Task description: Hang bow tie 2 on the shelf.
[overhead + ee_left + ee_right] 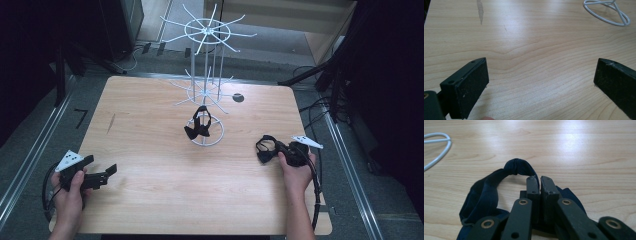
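Bench of pale wood carries a white wire rack at its far middle, its spokes made for hanging things; one dark bow tie already hangs low on it above the base ring. A second bow tie lies flat on the wood near the right edge, likely next for a spoke. The right tool has its jaws pressed together, pinching that tie's fabric beside the knot. The left tool waits at the near left corner, jaws spread wide over bare wood, holding nothing.
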The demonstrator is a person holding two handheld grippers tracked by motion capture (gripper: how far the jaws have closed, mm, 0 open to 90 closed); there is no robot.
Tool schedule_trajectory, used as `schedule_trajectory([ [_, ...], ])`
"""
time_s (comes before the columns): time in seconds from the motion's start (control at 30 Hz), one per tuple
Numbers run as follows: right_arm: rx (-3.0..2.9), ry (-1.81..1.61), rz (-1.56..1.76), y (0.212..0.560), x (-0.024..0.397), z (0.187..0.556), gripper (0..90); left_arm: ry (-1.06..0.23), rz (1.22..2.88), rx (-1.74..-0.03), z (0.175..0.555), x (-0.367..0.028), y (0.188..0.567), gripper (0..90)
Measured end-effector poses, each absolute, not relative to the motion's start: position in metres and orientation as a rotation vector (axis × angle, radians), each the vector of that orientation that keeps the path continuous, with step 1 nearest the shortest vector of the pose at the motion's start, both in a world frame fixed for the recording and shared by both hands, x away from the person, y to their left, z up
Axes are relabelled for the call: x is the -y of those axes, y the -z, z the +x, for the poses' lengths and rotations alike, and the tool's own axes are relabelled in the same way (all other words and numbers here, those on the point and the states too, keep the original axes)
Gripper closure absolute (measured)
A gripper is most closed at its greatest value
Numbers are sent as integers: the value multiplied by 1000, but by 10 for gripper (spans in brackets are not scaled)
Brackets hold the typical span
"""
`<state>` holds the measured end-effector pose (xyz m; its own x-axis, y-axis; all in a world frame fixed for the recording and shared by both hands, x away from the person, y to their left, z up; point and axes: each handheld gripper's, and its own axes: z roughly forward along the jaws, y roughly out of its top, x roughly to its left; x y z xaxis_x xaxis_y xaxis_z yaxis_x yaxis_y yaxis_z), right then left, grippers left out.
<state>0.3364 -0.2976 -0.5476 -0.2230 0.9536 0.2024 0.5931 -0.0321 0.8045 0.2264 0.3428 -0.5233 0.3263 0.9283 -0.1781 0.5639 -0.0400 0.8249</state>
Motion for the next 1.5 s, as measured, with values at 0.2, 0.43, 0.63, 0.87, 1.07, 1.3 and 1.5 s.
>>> schedule_trajectory([
  [0.2, -1796, -1203, 1546, 532, 291, 327, 882, -527, 1722, -1345, 227, -343, 523, 1],
  [0.43, -1789, -1240, 1434, 510, 275, 317, 883, -526, 1725, -1343, 227, -343, 523, 1],
  [0.63, -1797, -1275, 1366, 494, 263, 311, 885, -528, 1725, -1342, 227, -342, 523, 2],
  [0.87, -1805, -1316, 1305, 480, 250, 304, 886, -526, 1725, -1341, 228, -342, 523, 2],
  [1.07, -1816, -1346, 1263, 471, 240, 299, 886, -526, 1725, -1340, 228, -342, 523, 1],
  [1.3, -1825, -1384, 1226, 463, 229, 295, 886, -525, 1727, -1340, 228, -342, 523, 2],
  [1.5, -1837, -1413, 1207, 457, 221, 290, 886, -524, 1728, -1337, 228, -342, 523, 2],
])
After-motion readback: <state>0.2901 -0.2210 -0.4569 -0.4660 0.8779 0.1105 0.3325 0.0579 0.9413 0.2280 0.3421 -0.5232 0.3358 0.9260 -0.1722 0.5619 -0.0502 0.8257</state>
